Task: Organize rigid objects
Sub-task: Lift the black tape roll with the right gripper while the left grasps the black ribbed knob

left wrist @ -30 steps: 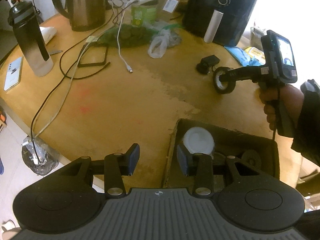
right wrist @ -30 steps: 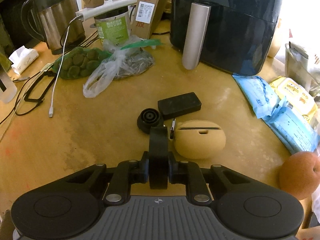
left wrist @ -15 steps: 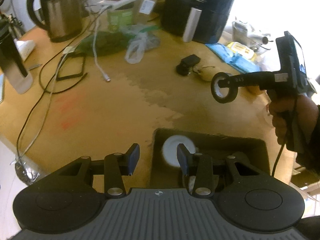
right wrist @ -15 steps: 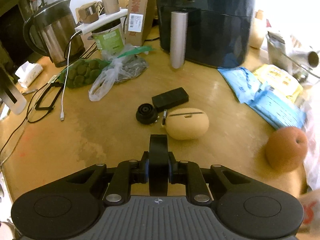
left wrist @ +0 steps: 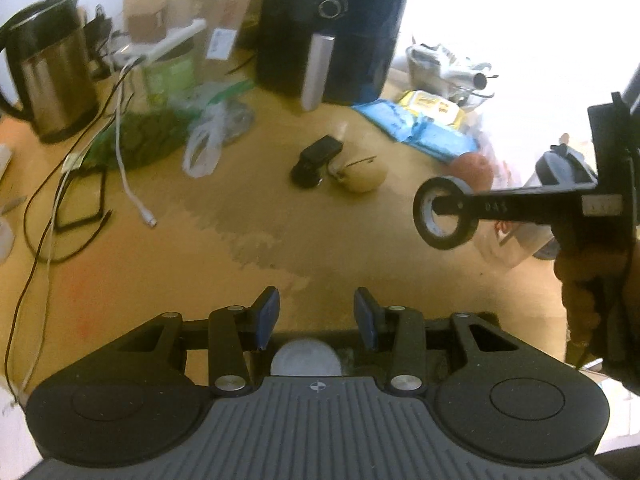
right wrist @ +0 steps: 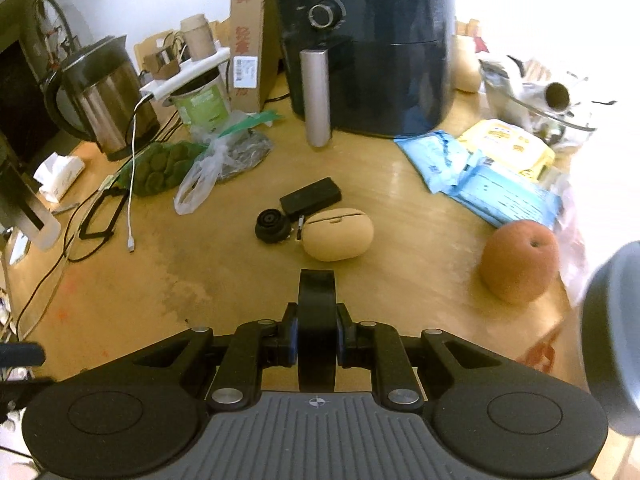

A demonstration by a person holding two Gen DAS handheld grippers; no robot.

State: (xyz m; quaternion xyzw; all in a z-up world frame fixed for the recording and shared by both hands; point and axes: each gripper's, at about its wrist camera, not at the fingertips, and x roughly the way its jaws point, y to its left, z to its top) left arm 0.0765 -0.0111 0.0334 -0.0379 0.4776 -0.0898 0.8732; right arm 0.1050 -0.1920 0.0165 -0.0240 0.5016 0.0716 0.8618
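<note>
My right gripper (right wrist: 316, 330) is shut on a black tape roll (right wrist: 316, 312), held upright above the wooden table (right wrist: 224, 280). The left wrist view shows the same tape roll (left wrist: 446, 212) in the air at the right, in the right gripper (left wrist: 442, 206), with a person's hand on the handle. My left gripper (left wrist: 317, 315) is open, with nothing between its blue pads. Just beneath it lies a white round lid (left wrist: 306, 358) inside a dark box (left wrist: 312, 337), mostly hidden by the gripper body. A tan oval case (right wrist: 338, 234), a small black round part (right wrist: 272, 226) and a black power bank (right wrist: 310, 196) lie mid-table.
A black air fryer (right wrist: 368, 40), a steel kettle (right wrist: 100, 96), a green tin (right wrist: 200, 104) and plastic bags (right wrist: 216, 156) stand at the back. Cables (right wrist: 130, 208) trail on the left. A brown pear (right wrist: 520, 266) and blue packets (right wrist: 492, 184) lie on the right.
The right gripper has risen and pulled back from the table's middle, carrying the tape roll. The left gripper has shifted, so the box has slid down under its body.
</note>
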